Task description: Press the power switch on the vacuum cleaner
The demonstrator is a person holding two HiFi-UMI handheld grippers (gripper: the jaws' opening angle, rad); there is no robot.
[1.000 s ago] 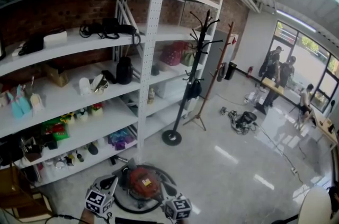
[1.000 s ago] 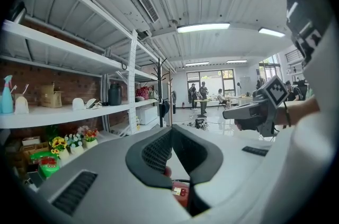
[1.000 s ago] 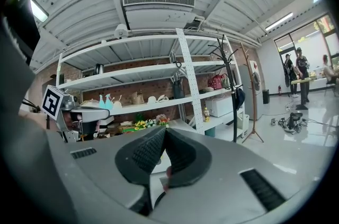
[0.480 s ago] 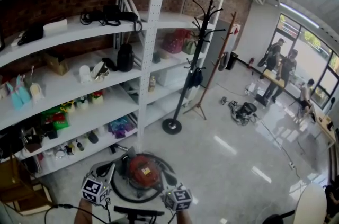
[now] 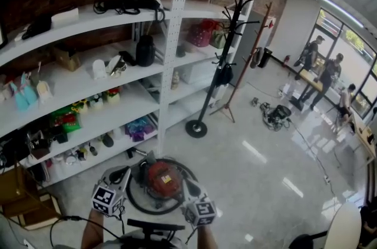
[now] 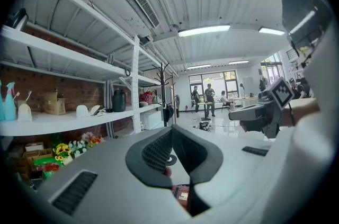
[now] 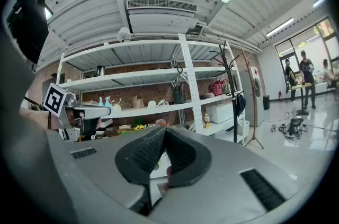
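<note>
The left gripper (image 5: pixel 122 176) and the right gripper (image 5: pixel 186 184) are held low in front of the person, one on each side of the vacuum cleaner (image 5: pixel 162 179). In each gripper view the two jaws meet at their tips, and nothing is between them. The red vacuum cleaner stands on the floor (image 5: pixel 253 183), just beyond the tips and between them (only a small red part of it shows below the left jaws in the left gripper view). Neither gripper can be seen touching it, and its power switch cannot be made out.

Behind the vacuum cleaner stands a white shelf unit (image 5: pixel 175 53), full of small things, against a brick wall. To its right is a black coat stand (image 5: pixel 219 68). Far away, near the windows, some people (image 5: pixel 330 78) are standing.
</note>
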